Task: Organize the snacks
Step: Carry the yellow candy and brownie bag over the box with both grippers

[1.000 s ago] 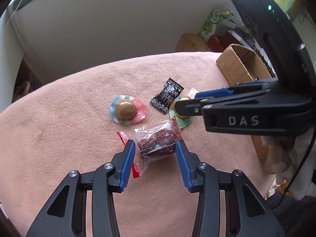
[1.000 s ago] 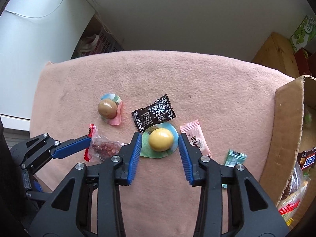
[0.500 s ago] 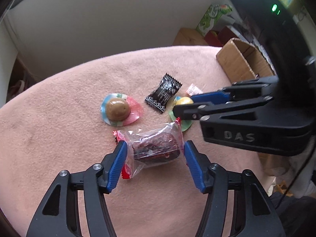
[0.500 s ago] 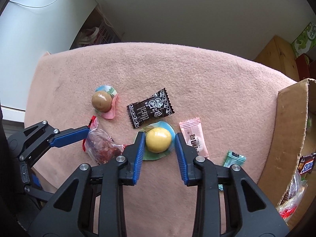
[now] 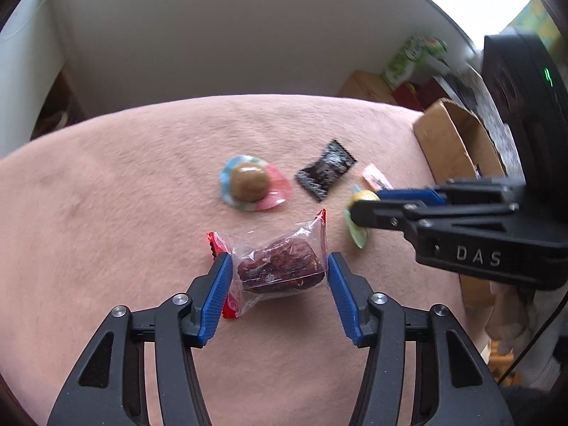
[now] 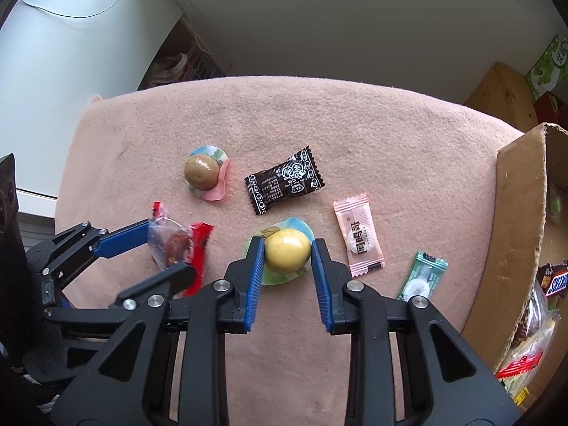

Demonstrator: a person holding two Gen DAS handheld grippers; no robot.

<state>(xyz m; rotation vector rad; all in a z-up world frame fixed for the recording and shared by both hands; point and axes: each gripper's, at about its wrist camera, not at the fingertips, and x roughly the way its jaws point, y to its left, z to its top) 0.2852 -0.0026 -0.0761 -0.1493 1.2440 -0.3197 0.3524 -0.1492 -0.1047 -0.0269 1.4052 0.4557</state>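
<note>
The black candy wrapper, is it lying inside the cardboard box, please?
No, the black candy wrapper lies on the pink cloth, apart from the cardboard box.

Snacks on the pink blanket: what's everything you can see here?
brown ball snack: one, brown on pink-blue wrapper, far left
black candy packet: one, black with white print, middle
pink packet: one, pink, right of middle
green packet: one, green, nearest the box
yellow ball snack: one, yellow on green wrapper, front
dried-fruit packet: one, clear with red ends, front left
cardboard box: one, brown, right edge, snacks inside
blanket: one, pink, under everything
left gripper: black-blue, jaws just closing around dried-fruit packet
right gripper: black-blue, jaws just closed on yellow ball snack
</note>
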